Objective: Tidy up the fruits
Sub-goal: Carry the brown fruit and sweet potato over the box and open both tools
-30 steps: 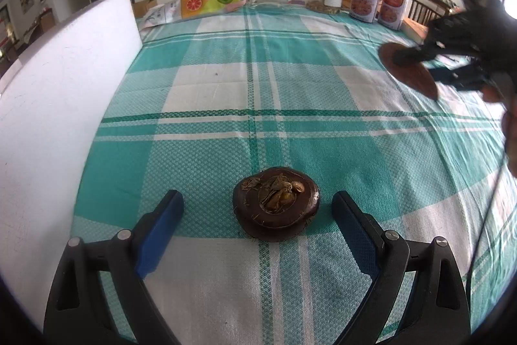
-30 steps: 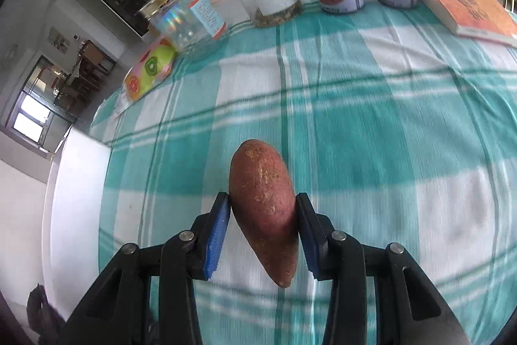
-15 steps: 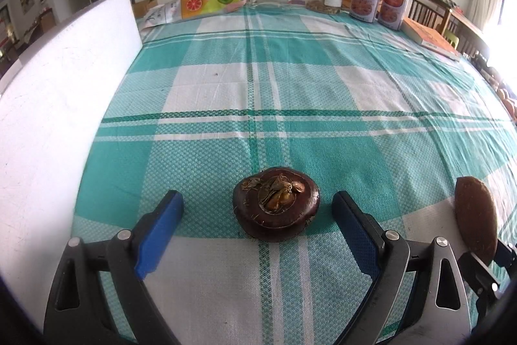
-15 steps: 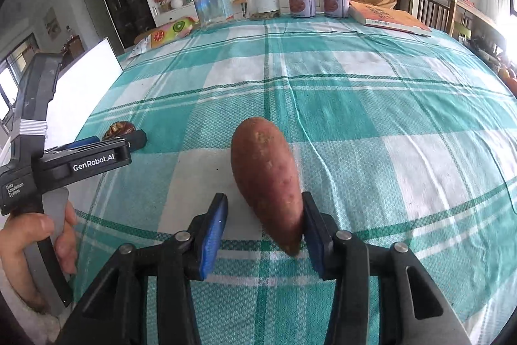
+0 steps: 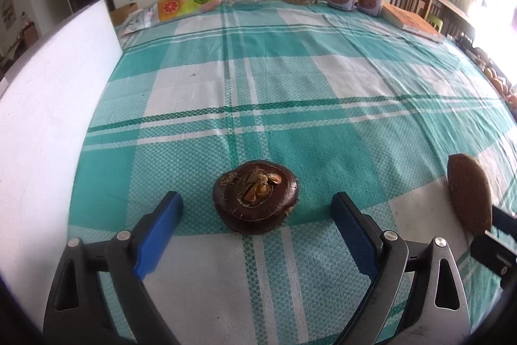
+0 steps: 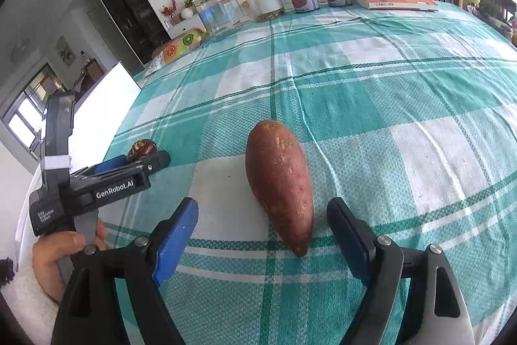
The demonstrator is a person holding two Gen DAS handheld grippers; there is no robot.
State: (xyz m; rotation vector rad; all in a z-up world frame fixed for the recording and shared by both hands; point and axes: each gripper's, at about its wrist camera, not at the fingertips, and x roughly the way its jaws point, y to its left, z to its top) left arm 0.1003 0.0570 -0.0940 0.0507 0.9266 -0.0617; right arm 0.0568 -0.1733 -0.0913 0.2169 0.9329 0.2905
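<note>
Sweet potato [image 6: 280, 180] lies on the checked cloth [image 6: 371, 92], between the wide-spread fingers of the right gripper [image 6: 263, 231], touching neither. Mangosteen [image 5: 255, 199] sits just to its left, between the equally wide left gripper [image 5: 257, 223], also untouched. Both pieces seem set down side by side; whether more fruit waits to be sorted, I cannot tell.
</note>
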